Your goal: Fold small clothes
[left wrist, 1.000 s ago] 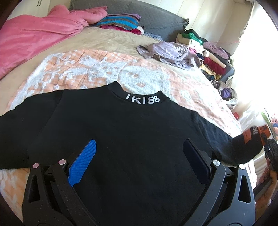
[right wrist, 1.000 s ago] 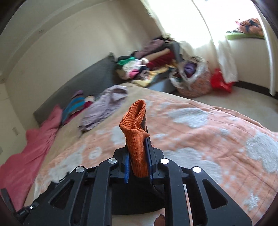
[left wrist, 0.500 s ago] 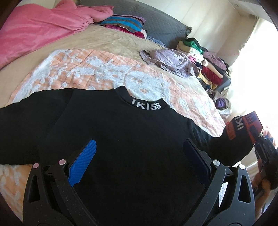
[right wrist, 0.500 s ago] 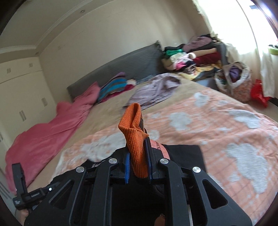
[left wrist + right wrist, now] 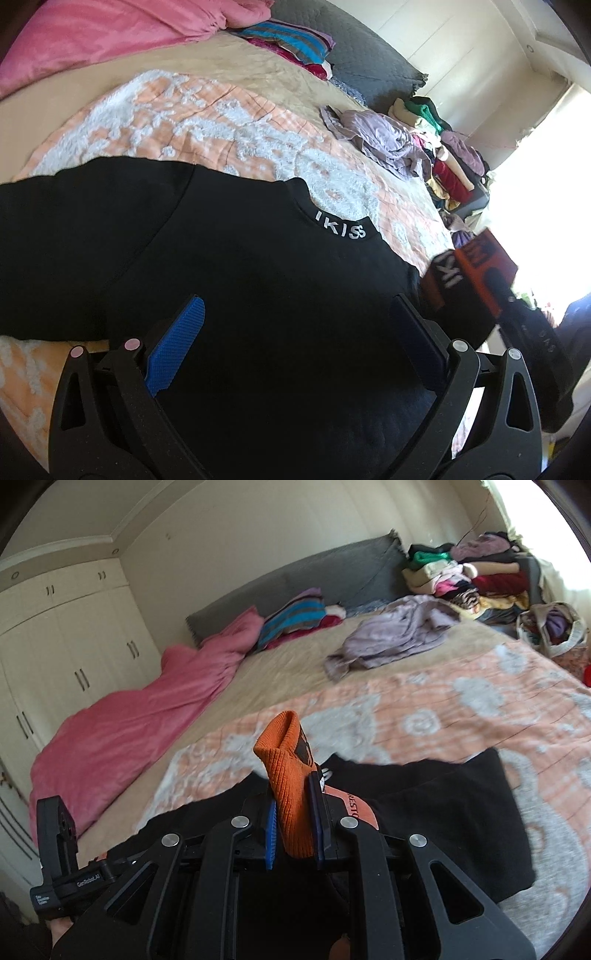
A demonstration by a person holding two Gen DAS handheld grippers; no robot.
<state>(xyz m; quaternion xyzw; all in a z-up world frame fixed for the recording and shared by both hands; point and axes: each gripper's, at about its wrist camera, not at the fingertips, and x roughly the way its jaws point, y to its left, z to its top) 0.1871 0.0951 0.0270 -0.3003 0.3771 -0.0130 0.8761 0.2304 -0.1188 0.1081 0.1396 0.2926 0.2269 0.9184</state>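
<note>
black sweater [image 5: 258, 295] lies spread flat on the near part of the orange-and-white blanket [image 5: 207, 125] on the bed, collar with white lettering [image 5: 341, 230] toward the far side. left gripper [image 5: 295, 339] is released, its blue pads wide apart above the sweater's body, grasping nothing. right gripper [image 5: 293, 827] is clenched on the orange ribbed cuff [image 5: 286, 771] of the sweater's right sleeve; the cuff stands upright between its pads, lifted off the blanket. in the left wrist view the same cuff [image 5: 476, 269] appears at the right edge, raised above the sweater's shoulder. pink duvet [image 5: 140, 716] lies far left, striped folded textiles [image 5: 295, 614] against the grey headboard [image 5: 295, 576], a lilac garment [image 5: 399, 635] far right on the bed, a clothes pile [image 5: 469, 576] beyond it.
</note>
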